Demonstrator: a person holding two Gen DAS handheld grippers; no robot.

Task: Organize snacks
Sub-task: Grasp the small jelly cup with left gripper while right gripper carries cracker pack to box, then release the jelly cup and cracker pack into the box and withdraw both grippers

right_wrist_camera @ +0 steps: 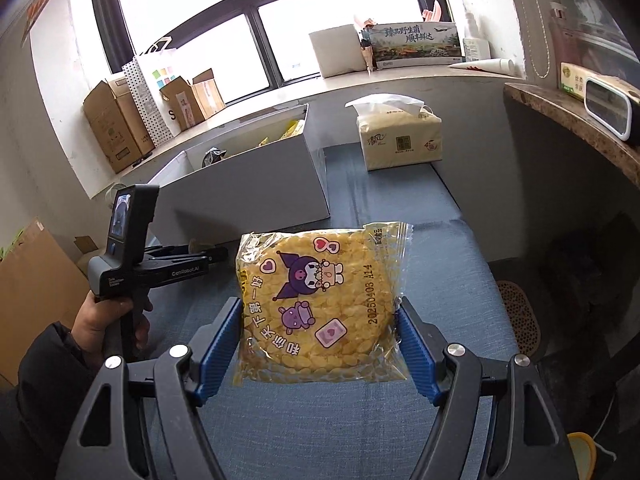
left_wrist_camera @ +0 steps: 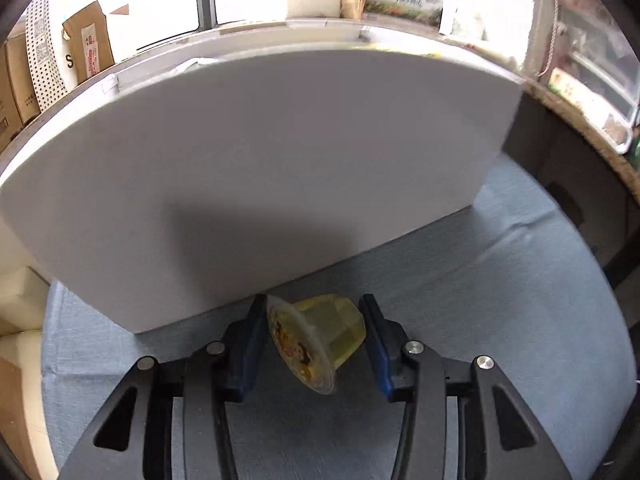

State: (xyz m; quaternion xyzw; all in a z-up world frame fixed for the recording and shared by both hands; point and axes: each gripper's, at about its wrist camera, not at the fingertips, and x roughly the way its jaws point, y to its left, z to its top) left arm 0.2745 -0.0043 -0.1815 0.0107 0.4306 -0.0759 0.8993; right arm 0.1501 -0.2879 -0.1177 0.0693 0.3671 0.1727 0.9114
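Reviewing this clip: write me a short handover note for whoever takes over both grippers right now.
Left gripper: shut on a yellow jelly cup lying on its side, foil lid facing the left finger, just in front of the white box.
Right gripper: shut on a flat corn cracker pack, held above the blue cloth.
White box: open top, some snack packets already inside.
Tissue pack sits behind, to the right of the box.
Done: both snacks gripped.
Left: probably carry the jelly cup and cracker pack over the box wall and release them inside.
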